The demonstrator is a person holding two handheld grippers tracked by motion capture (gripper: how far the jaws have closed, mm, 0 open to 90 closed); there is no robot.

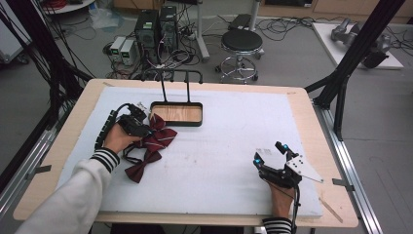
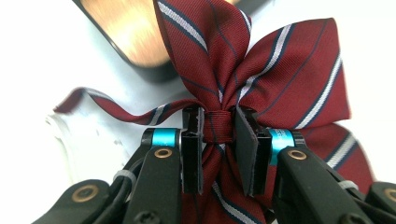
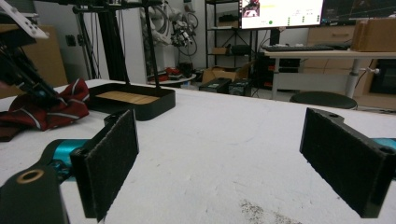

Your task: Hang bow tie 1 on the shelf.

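Two bow ties on the white tabletop (image 1: 219,146), left-centre of the high view. The upper bow tie (image 2: 261,74) is dark red with thin white and navy diagonal stripes, woven sheen, wings fanned out from a narrow centre knot band; a thin strap of the same cloth trails off to the left in the left gripper view. It lies just below and touching the near rim of the tray (image 1: 176,114), a black rectangular tray with a wood-coloured floor and two upright black rods joined by a handle. The lower bow tie (image 1: 142,166) is the same dark red, lying flat nearer the bottom of the frame; a dark strap loops between the two.

Left gripper (image 2: 219,140): jaws pinch the upper bow tie at its knot band, pads pressing on both sides.

Right gripper (image 1: 270,155): lower right of the high view, jaws spread wide, nothing between them, resting low over bare tabletop.

Writing: a small printed mark on the tabletop just above the right gripper, too small to read. A lit monitor (image 3: 280,11) at the top of the right gripper view shows text, illegible.
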